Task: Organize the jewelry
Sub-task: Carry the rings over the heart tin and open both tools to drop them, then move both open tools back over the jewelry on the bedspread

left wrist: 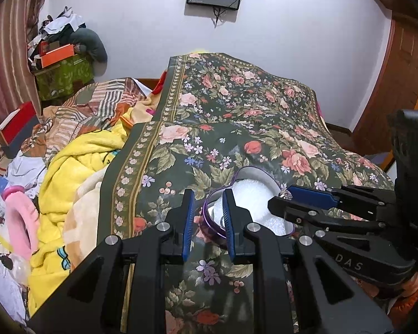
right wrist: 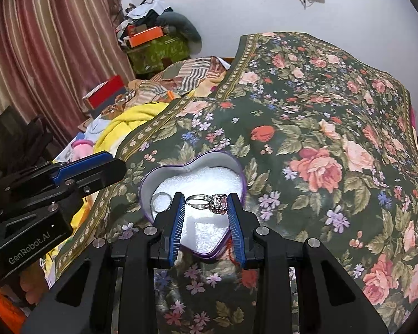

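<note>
We hold a silver ring [right wrist: 209, 201] with a pale pink stone crosswise between the pads of the right tongs [right wrist: 207, 203]. Its long axis runs from one pad to the other: the band lies against the left pad and the stone setting presses the right pad, so the stone points toward our right. The jaws stand narrow, closed on the ring.

The ring hangs just above the white padding of a purple heart-shaped tin [right wrist: 238, 172], which sits on the floral bedspread [right wrist: 320, 111] directly ahead of and under these tongs, its pointed tip toward us. A second, plain ring [right wrist: 161, 198] lies in the tin just left of the left pad.

Our left tongs [left wrist: 208, 217] are narrow too, with nothing between the pads. The tin's near rim [left wrist: 209, 222] shows in their gap, whether touching we cannot tell.
</note>
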A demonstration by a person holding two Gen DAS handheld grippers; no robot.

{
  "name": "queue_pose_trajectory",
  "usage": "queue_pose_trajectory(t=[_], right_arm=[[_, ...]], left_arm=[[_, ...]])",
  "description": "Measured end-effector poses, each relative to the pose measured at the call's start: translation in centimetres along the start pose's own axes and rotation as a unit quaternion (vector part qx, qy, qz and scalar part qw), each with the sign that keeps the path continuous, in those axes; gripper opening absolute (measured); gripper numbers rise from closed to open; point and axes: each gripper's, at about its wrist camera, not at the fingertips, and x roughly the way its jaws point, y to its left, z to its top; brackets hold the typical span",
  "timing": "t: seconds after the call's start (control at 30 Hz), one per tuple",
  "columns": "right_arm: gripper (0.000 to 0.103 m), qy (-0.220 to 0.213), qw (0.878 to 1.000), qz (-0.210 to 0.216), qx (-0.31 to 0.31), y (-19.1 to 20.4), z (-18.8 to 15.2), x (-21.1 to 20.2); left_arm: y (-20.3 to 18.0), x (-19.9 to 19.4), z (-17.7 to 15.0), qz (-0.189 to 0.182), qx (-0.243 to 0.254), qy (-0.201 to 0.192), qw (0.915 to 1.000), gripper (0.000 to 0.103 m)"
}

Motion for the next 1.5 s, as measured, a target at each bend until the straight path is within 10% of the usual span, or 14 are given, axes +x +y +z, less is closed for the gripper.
queue_pose_trajectory(t=[1.5], right_arm=[[0.037, -0.041, 0.987, -0.120, 0.094, -9.0, -8.5, -15.9]], left_arm=[[-11.4, -6.6, -2.7, -0.061, 0.079, 0.008, 0.9950, 0.046]])
